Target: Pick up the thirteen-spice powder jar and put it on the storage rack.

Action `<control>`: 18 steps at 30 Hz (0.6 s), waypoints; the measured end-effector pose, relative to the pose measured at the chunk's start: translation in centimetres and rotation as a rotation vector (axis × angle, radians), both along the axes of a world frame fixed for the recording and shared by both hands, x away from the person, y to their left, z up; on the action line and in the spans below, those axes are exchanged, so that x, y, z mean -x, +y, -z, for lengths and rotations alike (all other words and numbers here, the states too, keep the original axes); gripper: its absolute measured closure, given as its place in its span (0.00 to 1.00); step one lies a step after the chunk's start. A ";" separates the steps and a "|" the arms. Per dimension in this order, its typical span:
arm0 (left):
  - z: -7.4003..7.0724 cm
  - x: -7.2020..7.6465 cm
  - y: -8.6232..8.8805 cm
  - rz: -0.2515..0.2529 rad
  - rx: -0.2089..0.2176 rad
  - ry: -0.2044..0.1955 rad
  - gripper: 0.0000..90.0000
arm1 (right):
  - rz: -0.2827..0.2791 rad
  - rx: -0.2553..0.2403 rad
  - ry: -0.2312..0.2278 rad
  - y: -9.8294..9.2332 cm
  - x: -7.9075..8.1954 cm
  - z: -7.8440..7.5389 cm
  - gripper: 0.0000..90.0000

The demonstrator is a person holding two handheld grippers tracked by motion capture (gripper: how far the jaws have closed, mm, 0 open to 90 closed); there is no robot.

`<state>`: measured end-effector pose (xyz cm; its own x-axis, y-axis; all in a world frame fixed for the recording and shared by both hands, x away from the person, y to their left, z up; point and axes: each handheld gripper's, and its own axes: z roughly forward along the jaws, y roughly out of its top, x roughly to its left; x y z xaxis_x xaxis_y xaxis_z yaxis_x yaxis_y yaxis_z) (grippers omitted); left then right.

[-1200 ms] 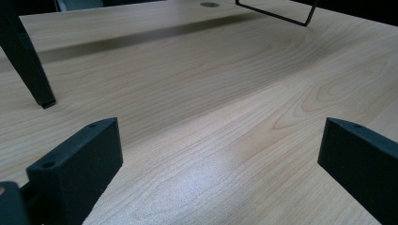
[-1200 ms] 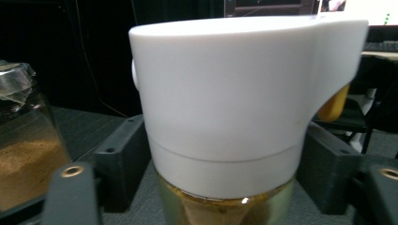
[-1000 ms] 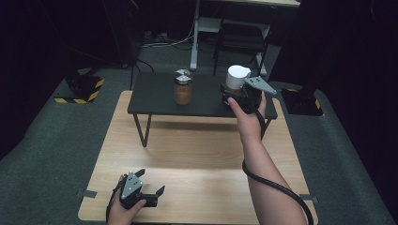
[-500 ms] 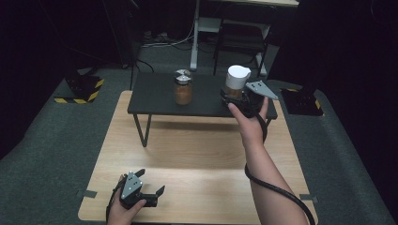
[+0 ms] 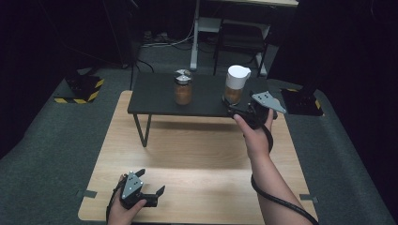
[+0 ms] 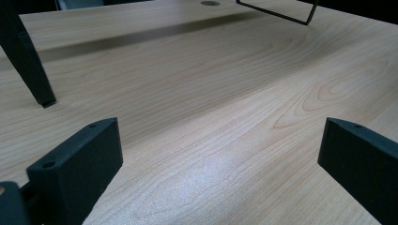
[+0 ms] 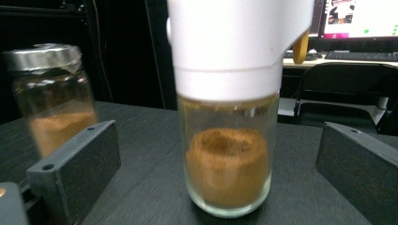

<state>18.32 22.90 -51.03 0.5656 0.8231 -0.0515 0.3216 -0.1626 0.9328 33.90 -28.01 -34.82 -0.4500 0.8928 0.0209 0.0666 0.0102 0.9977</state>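
A glass jar with a tall white cap (image 5: pixel 236 84) (image 7: pixel 230 164), part full of brown powder, stands upright on the low black table (image 5: pixel 155 93). My right gripper (image 5: pixel 237 111) (image 7: pixel 218 140) is just in front of it at the table's near edge. Its jaws have just been opening and now stand wide on either side of the jar, without touching it. A second jar of brown powder, with a metal lid (image 5: pixel 182 87) (image 7: pixel 51 108), stands to the left. My left gripper (image 5: pixel 151 182) (image 6: pixel 220 140) rests open on the wooden table (image 5: pixel 197 154), holding nothing.
The black table stands on thin legs (image 6: pixel 28 65) at the far half of the wooden table. A chair and desk legs (image 5: pixel 234 37) are behind it on the grey floor. Yellow-black striped tape (image 5: pixel 80 91) marks the floor at the left.
My right gripper has drawn back from the white-capped jar toward the near edge of the black table and sunk a little. The jar stays standing. The left gripper has not moved.
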 end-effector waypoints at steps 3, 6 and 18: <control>0.0 0.0 0.0 -0.001 0.002 -0.001 0.01 | -0.012 -0.004 -0.007 -0.5 0.7 0.5 0.00; 0.0 0.0 0.0 -0.001 0.002 -0.001 0.01 | -0.024 0.000 -0.017 -1.0 1.6 1.0 0.00; 0.0 0.1 -0.1 -0.004 -0.004 -0.003 0.01 | -0.060 0.022 -0.048 -3.2 5.0 3.3 0.00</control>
